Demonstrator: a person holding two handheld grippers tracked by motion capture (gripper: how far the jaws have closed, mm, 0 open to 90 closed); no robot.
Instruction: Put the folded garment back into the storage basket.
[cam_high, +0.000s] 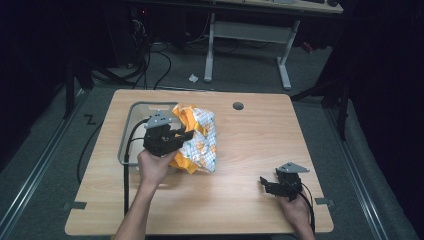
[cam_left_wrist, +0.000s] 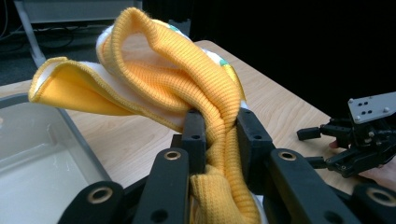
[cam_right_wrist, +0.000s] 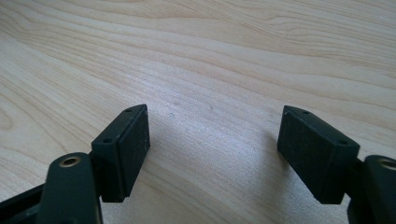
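Lifting the yellow ribbed-knit garment out of the clear plastic bin

My left gripper clamps its cuff at the table's left, just right of the bin; my right gripper rests agape near right, and should probably take the loose end next.

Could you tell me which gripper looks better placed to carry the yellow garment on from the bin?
Left, probably. The left gripper is shut on the yellow garment beside the clear bin. The right gripper rests open on bare table, well apart from it.
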